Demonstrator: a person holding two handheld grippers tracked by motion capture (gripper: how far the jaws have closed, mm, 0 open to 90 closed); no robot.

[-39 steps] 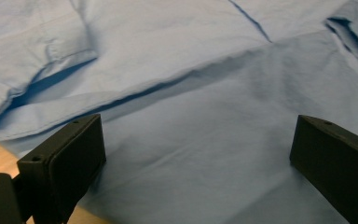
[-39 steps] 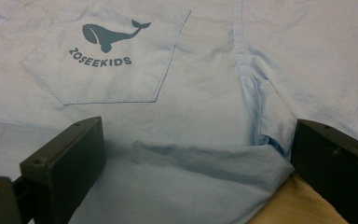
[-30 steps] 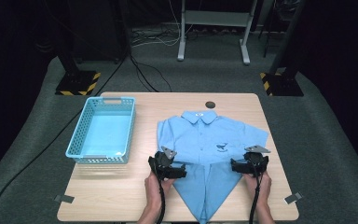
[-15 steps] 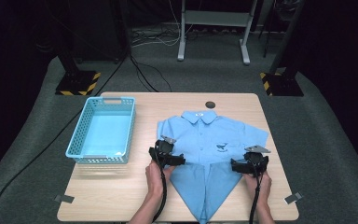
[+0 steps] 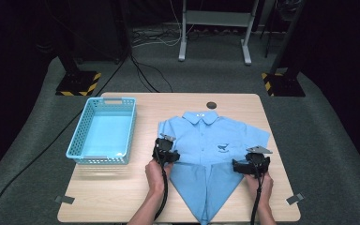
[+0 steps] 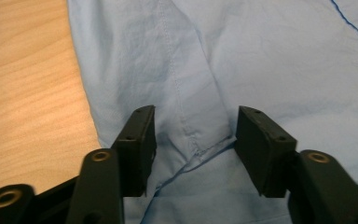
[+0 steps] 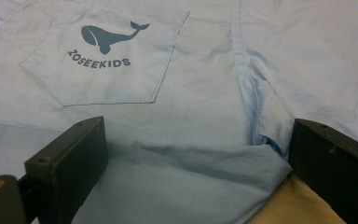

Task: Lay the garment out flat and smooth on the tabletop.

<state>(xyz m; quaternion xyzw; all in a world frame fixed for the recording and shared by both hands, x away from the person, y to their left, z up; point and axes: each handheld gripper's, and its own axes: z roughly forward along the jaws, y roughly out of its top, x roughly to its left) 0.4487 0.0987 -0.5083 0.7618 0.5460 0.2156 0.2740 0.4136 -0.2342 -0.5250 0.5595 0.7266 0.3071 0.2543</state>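
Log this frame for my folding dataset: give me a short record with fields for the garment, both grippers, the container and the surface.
garment: light blue shirt, collar away from the person, lower part folded to a point
pocket: whale print with lettering
left gripper: open, jaws either side of a seam at the shirt's edge
right gripper: open, at the shirt's other edge
container: blue basket, left of the shirt
surface: wooden table

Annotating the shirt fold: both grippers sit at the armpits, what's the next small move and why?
Probably close both grippers on the cloth. The left gripper stands open with the underarm seam corner of the shirt between its fingers; the right gripper is open astride the folded edge below the whale pocket. Nothing is gripped yet, so no fold can start.
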